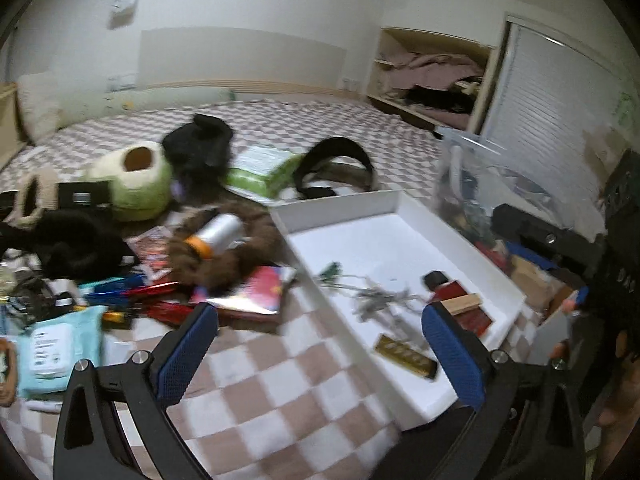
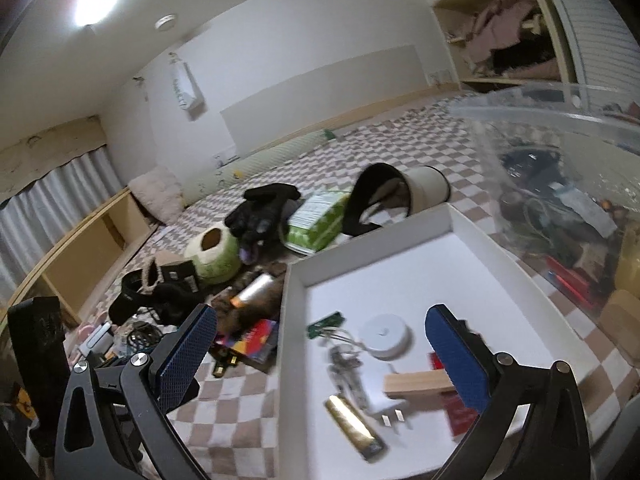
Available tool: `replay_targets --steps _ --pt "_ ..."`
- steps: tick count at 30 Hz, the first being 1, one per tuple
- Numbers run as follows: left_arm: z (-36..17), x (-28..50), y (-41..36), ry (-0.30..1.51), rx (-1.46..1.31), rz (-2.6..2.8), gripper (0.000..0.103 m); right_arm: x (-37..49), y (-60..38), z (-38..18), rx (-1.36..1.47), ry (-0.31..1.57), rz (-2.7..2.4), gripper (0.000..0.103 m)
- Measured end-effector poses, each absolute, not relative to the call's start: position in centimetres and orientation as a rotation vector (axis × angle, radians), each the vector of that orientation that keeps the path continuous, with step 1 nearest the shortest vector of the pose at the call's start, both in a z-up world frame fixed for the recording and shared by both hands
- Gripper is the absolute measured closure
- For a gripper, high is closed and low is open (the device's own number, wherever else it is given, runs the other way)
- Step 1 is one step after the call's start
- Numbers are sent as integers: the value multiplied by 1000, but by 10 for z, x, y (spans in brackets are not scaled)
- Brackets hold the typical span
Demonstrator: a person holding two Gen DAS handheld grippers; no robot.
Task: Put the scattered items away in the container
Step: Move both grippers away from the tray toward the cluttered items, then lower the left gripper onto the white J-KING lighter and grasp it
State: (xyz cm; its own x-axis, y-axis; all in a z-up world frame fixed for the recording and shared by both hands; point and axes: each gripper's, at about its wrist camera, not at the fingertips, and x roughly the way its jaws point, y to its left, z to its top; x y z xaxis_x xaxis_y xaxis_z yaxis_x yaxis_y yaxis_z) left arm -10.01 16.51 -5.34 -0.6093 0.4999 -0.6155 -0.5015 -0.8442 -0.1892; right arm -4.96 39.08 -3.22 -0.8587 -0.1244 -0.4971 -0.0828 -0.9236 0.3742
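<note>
Both grippers read as spread wide with nothing between the blue pads. We see the left gripper (image 1: pixel 320 354) low over the checkered blanket (image 1: pixel 256 396), its right finger overlapping the near edge of the white tray (image 1: pixel 394 204) in view. We see the right gripper (image 2: pixel 322 354) hovering over that same tray (image 2: pixel 298 280), left finger outside the tray wall, right finger above the tray floor.

Tray contents, as far as we can resolve them: a gold bar-shaped item (image 2: pixel 354 428), a white plug adapter (image 2: pixel 380 396), a wooden block (image 2: pixel 418 384) lying on a red flat object (image 2: pixel 460 410), a round white disc (image 2: pixel 384 334), a small green circuit board (image 2: pixel 326 322) and a key bunch (image 2: pixel 344 364).

Scattered items remain on the blanket left of the tray: a silver can with orange cap (image 1: pixel 216 236) on a brown furry item (image 1: pixel 224 264), a colourful booklet (image 1: pixel 260 288), a wet-wipes pack (image 1: pixel 52 350), a green tissue pack (image 1: pixel 264 170), a green plush slipper (image 1: pixel 134 178) and a black glove (image 1: pixel 198 146).

A clear plastic bin (image 2: pixel 568 184), already holding assorted things, stands just right of the tray.
</note>
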Motion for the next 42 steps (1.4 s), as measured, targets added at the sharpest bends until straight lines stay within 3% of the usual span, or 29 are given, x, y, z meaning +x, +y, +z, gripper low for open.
replay_targets --steps 9,16,24,34,42 --pt "-71 -112 71 -69 -1046 2477 0 -73 321 -21 849 -449 -2820 0" --pt "-91 -117 16 85 -1183 2599 0 -95 270 -34 933 -328 -2713 0" --pt "-127 -139 -23 241 -1506 2543 0 -115 237 -64 1059 -359 -2618 0" --pt "-151 -155 -34 411 -1628 2437 0 -131 215 -104 1219 -357 -2552 0" --pt "-168 -173 -51 164 -1702 2506 0 -133 213 -117 1250 -387 -2524 0"
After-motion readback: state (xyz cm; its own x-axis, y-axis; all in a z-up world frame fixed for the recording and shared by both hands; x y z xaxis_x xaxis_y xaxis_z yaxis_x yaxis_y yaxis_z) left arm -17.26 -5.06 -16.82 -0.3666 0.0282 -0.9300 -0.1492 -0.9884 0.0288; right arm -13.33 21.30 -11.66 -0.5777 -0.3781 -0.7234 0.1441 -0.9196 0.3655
